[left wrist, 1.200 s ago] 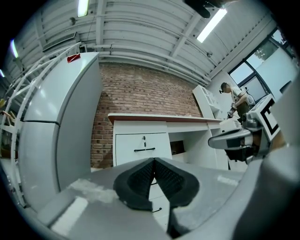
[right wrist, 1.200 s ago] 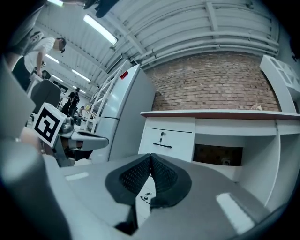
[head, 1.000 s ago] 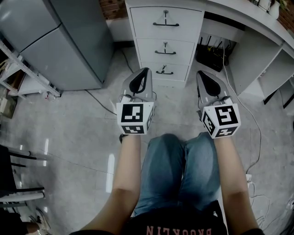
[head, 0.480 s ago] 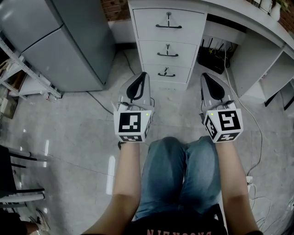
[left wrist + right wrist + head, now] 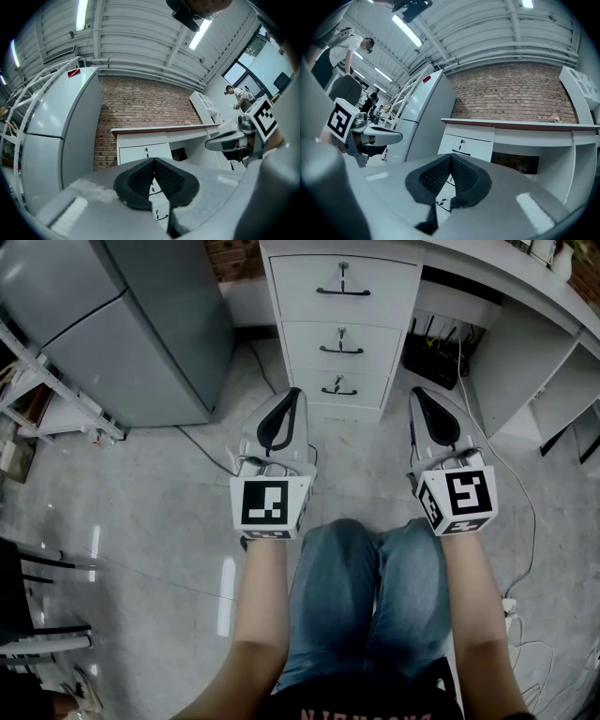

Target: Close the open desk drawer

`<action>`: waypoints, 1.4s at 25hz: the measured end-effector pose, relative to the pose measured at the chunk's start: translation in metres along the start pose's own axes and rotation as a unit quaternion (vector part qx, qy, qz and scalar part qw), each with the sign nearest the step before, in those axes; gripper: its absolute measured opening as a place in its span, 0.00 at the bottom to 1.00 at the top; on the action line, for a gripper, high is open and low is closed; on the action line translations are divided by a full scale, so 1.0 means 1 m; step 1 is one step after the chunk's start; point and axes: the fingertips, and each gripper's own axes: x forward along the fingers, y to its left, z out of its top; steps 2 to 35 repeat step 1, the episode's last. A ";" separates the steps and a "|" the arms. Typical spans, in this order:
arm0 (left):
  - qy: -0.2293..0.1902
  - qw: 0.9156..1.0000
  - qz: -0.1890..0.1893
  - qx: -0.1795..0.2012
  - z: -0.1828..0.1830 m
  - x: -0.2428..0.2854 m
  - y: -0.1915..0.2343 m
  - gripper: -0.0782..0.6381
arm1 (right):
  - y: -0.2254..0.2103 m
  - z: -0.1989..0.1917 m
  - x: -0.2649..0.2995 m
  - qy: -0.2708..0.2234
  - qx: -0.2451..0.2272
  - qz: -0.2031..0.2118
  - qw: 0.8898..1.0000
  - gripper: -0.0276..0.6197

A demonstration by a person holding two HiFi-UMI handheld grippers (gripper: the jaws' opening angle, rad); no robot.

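The white desk drawer unit [image 5: 342,320] stands at twelve o'clock from the seated person. It has three stacked fronts, each with a dark bow handle [image 5: 343,291]. From where I stand all three fronts look flush, so I cannot tell which drawer is the open one. A grey refrigerator [image 5: 122,334] stands at ten o'clock.

The left gripper [image 5: 289,399] and right gripper [image 5: 422,399] hover above the knees, both aimed toward the lowest drawer [image 5: 337,388] and short of it. Each has its jaws pressed together with nothing between them.

I'd judge such a drawer to be a stiff, fairly light box on runners that slides easily. It needs no grasp, only a flat push with the closed tips on the front panel near the handle. The push should be centred so the drawer doesn't skew.
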 end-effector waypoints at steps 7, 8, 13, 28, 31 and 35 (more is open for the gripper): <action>-0.002 1.000 0.001 -0.004 0.002 -0.001 -0.001 0.11 | 0.000 0.001 -0.001 -0.002 -0.002 -0.001 1.000 0.04; -0.002 1.000 0.001 -0.004 0.002 -0.001 -0.001 0.11 | 0.000 0.001 -0.001 -0.002 -0.002 -0.001 1.000 0.04; -0.002 1.000 0.001 -0.004 0.002 -0.001 -0.001 0.11 | 0.000 0.001 -0.001 -0.002 -0.002 -0.001 1.000 0.04; -0.002 1.000 0.001 -0.004 0.002 -0.001 -0.001 0.11 | 0.000 0.001 -0.001 -0.002 -0.002 -0.001 1.000 0.04; -0.002 1.000 0.001 -0.004 0.002 -0.001 -0.001 0.11 | 0.000 0.001 -0.001 -0.002 -0.002 -0.001 1.000 0.04; -0.002 1.000 0.001 -0.004 0.002 -0.001 -0.001 0.11 | 0.000 0.001 -0.001 -0.002 -0.002 -0.001 1.000 0.04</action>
